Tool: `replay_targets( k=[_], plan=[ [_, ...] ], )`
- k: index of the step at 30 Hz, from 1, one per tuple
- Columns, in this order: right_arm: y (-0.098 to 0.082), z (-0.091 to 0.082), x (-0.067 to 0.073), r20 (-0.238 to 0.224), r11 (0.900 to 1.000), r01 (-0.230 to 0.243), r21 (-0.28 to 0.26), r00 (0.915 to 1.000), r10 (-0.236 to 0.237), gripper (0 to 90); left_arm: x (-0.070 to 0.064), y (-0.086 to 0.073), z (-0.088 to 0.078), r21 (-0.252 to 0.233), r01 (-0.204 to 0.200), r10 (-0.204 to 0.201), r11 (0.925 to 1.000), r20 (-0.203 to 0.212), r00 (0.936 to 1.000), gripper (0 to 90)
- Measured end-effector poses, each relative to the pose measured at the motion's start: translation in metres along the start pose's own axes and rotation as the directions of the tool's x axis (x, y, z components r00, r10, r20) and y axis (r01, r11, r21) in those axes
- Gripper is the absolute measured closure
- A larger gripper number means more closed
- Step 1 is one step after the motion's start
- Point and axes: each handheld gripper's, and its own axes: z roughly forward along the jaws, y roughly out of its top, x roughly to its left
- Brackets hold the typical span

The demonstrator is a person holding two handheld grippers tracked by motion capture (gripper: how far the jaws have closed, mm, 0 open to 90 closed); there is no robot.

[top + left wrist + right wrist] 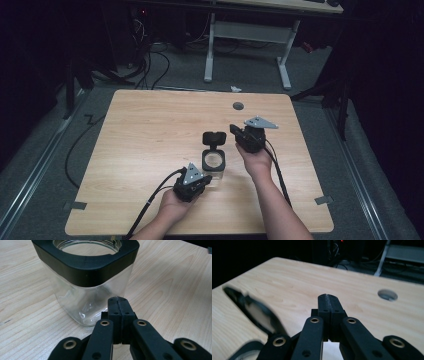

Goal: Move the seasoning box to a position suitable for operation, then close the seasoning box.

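Clear square jar (pixel 214 165) with black collar, hinged lid (pixel 214 138) flipped open, mid-table (pixel 150 130). Left gripper (pixel 117 302) clenched empty just beside its near wall; right gripper (pixel 329 300) clenched empty (near lid, apart).

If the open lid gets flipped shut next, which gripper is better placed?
Probably the right gripper: it sits beside the raised lid. The left gripper, shut, points at the jar body lower down.
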Motion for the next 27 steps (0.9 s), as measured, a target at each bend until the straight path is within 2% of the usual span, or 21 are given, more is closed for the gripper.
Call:
replay_targets(
  k=[4, 7, 8, 10, 14, 17, 21, 24, 27],
  plan=[
    [0.012, 0.004, 0.003, -0.042, 1.000, 0.022, -0.011, 0.9989, -0.023, 90.0, -0.001, 0.000, 0.001, -0.002, 0.002, -0.002, 1.0000, 0.003, 1.0000, 90.0],
    [0.012, 0.003, 0.008, -0.061, 0.999, 0.041, -0.005, 0.9973, -0.041, 90.0, -0.001, -0.001, 0.002, -0.002, 0.000, 0.000, 1.0000, 0.002, 1.0000, 90.0],
    [0.007, -0.001, 0.014, -0.078, 0.998, 0.063, -0.002, 0.9950, -0.062, 90.0, -0.001, -0.001, 0.002, -0.005, 0.000, 0.000, 1.0000, 0.001, 1.0000, 89.8],
    [-0.001, -0.005, 0.020, -0.076, 0.997, 0.083, 0.001, 0.9937, -0.083, 90.0, -0.001, -0.001, 0.002, -0.005, -0.001, 0.001, 1.0000, 0.002, 1.0000, 89.8],
    [-0.019, -0.016, 0.029, -0.098, 0.995, 0.095, 0.008, 0.9908, -0.094, 90.0, -0.001, -0.001, 0.002, -0.004, -0.001, 0.001, 1.0000, 0.001, 1.0000, 89.7],
    [-0.034, -0.026, 0.038, -0.097, 0.991, 0.132, 0.015, 0.9867, -0.130, 89.9, -0.001, -0.001, 0.001, -0.007, 0.001, -0.001, 1.0000, 0.002, 1.0000, 89.4],
    [-0.051, -0.040, 0.041, -0.096, 0.992, 0.127, 0.003, 0.9874, -0.126, 89.7, -0.001, -0.001, 0.001, -0.013, 0.003, -0.003, 0.9999, 0.002, 1.0000, 89.3],
    [-0.060, -0.048, 0.039, -0.089, 0.993, 0.118, -0.008, 0.9890, -0.119, 89.4, -0.001, -0.001, 0.002, -0.017, 0.006, -0.006, 0.9998, -0.001, 1.0000, 89.3],
    [-0.074, -0.063, 0.033, -0.064, 0.995, 0.101, -0.015, 0.9927, -0.102, 85.9, -0.001, 0.001, -0.001, -0.017, 0.005, -0.005, 0.9998, -0.002, 1.0000, 87.4]
  ],
)
